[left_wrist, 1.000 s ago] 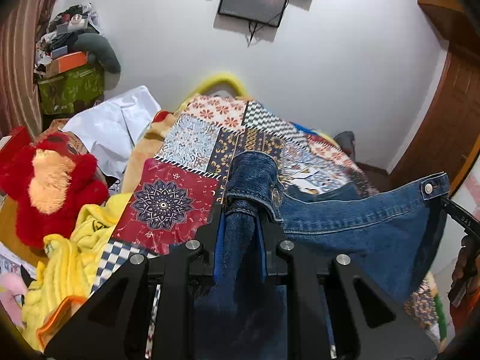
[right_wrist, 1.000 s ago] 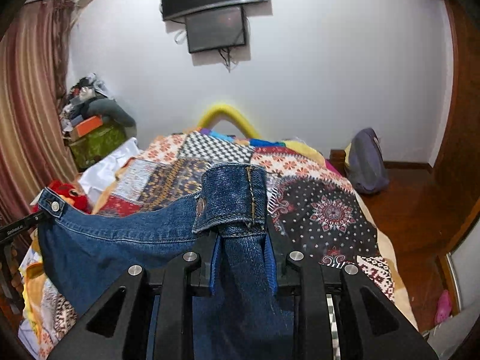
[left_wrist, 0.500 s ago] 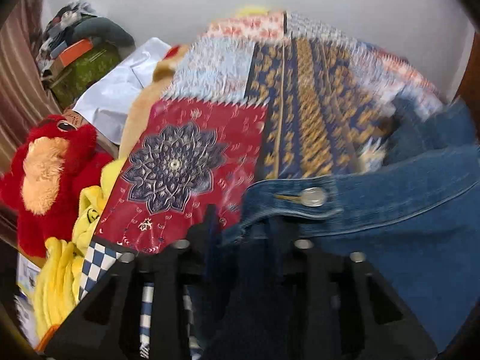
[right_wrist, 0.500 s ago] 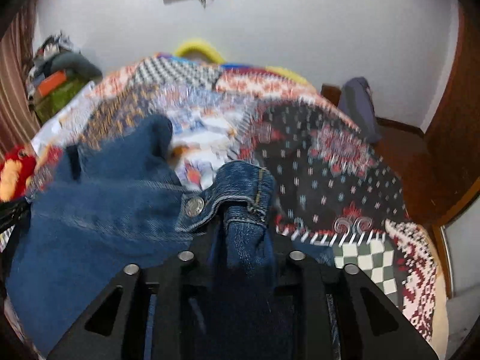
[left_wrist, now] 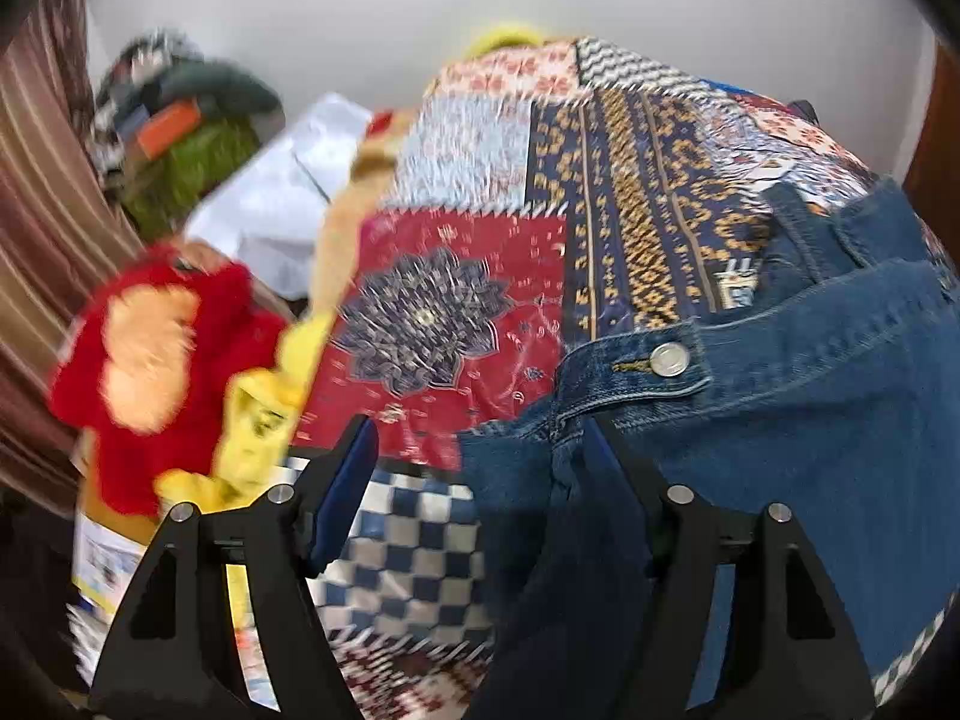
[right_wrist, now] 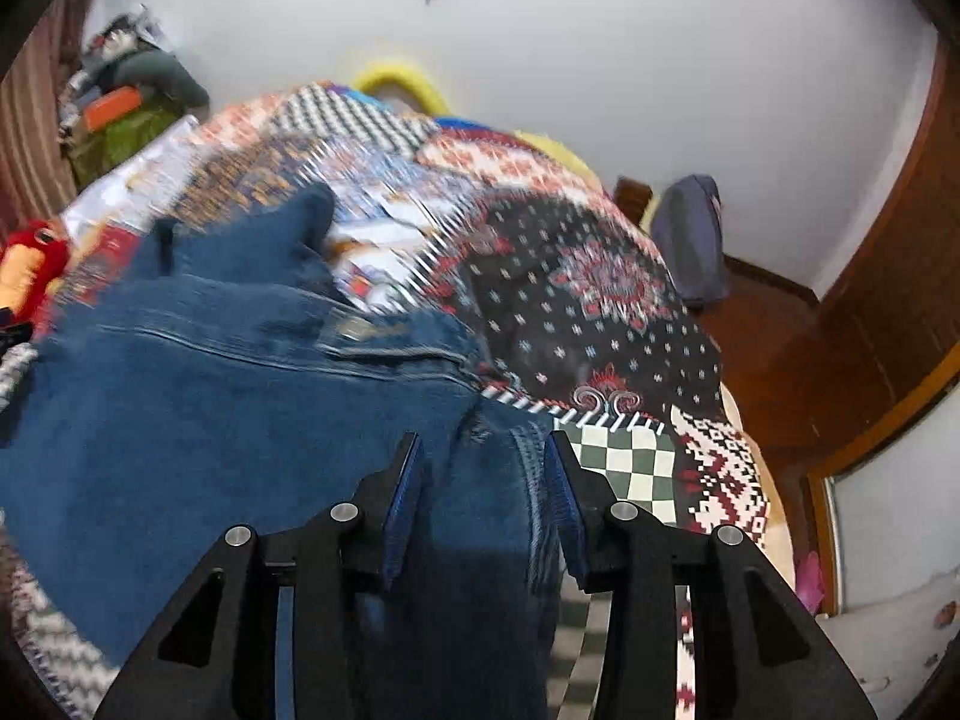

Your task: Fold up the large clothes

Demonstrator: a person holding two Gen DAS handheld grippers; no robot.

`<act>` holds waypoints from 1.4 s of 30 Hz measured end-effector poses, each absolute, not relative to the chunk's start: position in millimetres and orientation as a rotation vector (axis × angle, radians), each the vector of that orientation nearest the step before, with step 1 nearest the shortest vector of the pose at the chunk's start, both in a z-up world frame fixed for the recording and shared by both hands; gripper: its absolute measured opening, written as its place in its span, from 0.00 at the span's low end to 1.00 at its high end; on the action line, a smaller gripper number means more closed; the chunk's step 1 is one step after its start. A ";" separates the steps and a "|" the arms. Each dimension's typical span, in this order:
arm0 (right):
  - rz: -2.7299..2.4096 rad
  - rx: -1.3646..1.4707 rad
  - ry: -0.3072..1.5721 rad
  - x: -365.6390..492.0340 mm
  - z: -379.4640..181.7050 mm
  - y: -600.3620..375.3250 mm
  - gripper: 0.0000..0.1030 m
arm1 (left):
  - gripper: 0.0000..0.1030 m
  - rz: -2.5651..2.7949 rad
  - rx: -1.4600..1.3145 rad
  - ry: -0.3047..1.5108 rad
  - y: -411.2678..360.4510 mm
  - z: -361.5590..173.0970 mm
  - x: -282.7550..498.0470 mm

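A patchwork bedspread (left_wrist: 456,324) covers the bed, and the blue jeans (left_wrist: 828,420) lie spread across its near edge, waistband button facing up. The left gripper (left_wrist: 480,450) has just been opening and stands wide over the waistband corner; the right gripper (right_wrist: 483,462) has just been opening too, its jaws narrowly parted with denim loose between them.
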State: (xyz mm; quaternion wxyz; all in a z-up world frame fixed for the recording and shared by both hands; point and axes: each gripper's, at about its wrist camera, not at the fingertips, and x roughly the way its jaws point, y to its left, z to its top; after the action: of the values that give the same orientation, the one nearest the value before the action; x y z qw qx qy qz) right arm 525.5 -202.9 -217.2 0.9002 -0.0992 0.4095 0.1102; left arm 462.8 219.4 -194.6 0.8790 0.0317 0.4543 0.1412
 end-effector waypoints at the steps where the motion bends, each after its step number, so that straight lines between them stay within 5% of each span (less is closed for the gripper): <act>1: 0.248 -0.189 0.833 519.8 -208.8 -202.0 0.36 | 0.72 0.287 0.075 0.937 217.0 -188.7 458.9; 7: 0.395 -0.123 0.761 480.0 -161.9 -171.6 0.38 | 0.86 0.177 0.049 0.831 188.6 -140.9 420.6; 15: 0.595 -0.156 0.731 432.7 -152.5 -96.7 0.39 | 0.93 0.038 0.034 0.755 139.6 -123.5 393.6; 28: 0.564 -0.298 0.959 440.3 -252.6 -53.2 0.40 | 0.94 -0.019 0.005 0.963 109.9 -220.9 420.4; 34: 0.485 -0.310 0.938 440.4 -266.7 -76.3 0.95 | 1.00 -0.028 -0.050 0.979 122.1 -246.4 416.4; 42: 0.469 -0.260 0.968 440.1 -268.5 -115.3 0.95 | 1.00 0.043 -0.041 0.985 143.6 -242.7 398.4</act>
State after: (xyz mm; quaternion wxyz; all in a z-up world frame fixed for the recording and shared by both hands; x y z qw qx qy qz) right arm 440.1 -115.3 -268.5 0.8507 -0.1237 0.4597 0.2229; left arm 398.4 143.6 -242.7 0.8808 -0.0198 0.4726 0.0205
